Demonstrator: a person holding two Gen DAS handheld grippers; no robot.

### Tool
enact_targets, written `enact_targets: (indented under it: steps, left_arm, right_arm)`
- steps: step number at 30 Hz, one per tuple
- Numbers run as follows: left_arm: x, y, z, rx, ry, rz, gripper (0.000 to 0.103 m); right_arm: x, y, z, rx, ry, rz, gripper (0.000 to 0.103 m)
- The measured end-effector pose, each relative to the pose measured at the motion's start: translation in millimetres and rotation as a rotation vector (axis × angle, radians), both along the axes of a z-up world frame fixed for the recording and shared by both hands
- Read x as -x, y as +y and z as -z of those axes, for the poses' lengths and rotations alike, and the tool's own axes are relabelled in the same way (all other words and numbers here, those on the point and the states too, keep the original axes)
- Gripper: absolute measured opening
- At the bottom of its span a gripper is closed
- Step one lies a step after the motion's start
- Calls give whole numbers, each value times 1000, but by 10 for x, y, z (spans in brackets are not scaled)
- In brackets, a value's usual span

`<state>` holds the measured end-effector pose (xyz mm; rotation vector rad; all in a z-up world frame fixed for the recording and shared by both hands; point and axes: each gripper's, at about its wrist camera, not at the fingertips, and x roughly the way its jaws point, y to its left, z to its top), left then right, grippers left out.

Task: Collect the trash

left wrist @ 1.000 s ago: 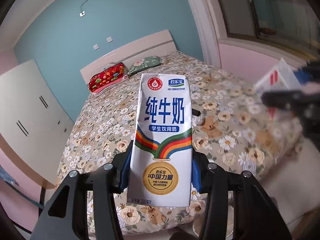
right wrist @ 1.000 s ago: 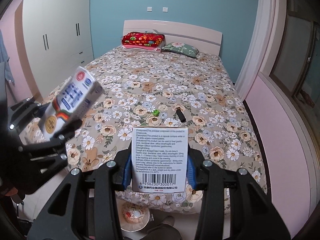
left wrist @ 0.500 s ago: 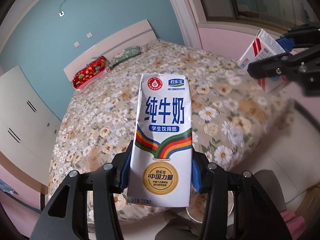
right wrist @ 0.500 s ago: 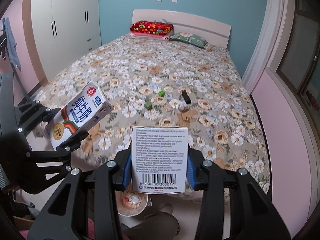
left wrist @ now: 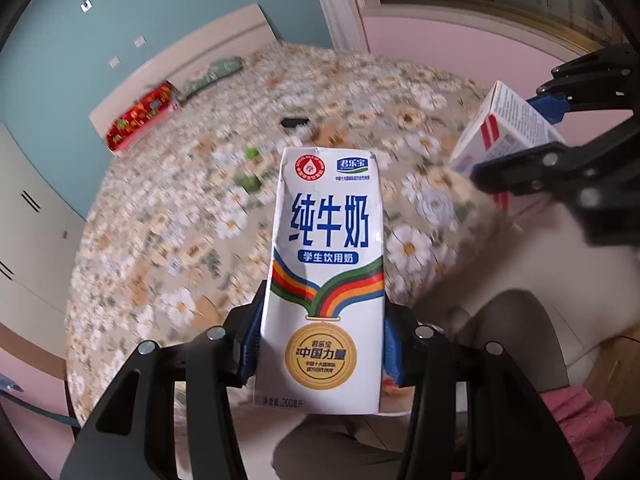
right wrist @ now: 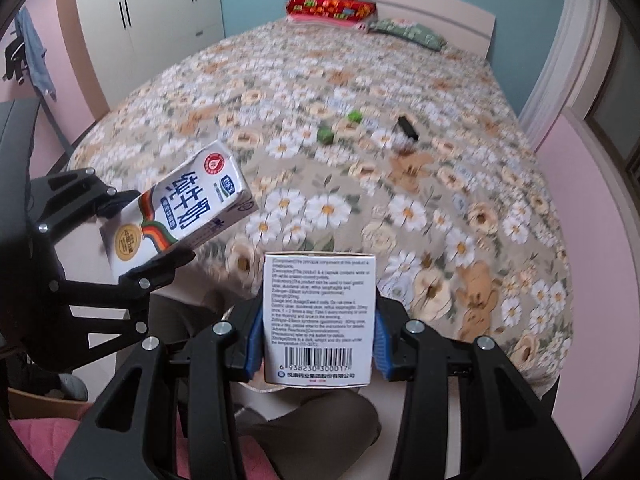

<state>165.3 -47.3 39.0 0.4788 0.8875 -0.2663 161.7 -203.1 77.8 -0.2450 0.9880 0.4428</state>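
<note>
My left gripper (left wrist: 320,352) is shut on a white milk carton (left wrist: 326,280) with blue Chinese lettering and a rainbow stripe, held upright in the air at the foot of the bed. The carton also shows tilted in the right wrist view (right wrist: 176,216). My right gripper (right wrist: 316,340) is shut on a white medicine box (right wrist: 320,320) with small print and a barcode. That box also shows at the right of the left wrist view (left wrist: 504,136).
A bed with a floral cover (right wrist: 360,160) fills the view ahead. On it lie two small green pieces (right wrist: 326,135) and a black object (right wrist: 408,127). A white wardrobe (right wrist: 148,16) stands at left. A pink cloth (left wrist: 580,420) lies below.
Both grippers have pulled back and down from the bed with their items still held. The bed now sits further away and the floor edge shows below.
</note>
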Motion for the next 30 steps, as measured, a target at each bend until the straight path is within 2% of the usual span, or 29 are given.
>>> enact_targets:
  steps: [15,30]
  left_arm:
    - [55,21,905,22,155,6,50]
    - [7,213,2068,43,344,-41,50]
  right_arm:
    - [56,145,1198,6,193,-32,44]
    - [-30,343,2428,37,393,-55,44]
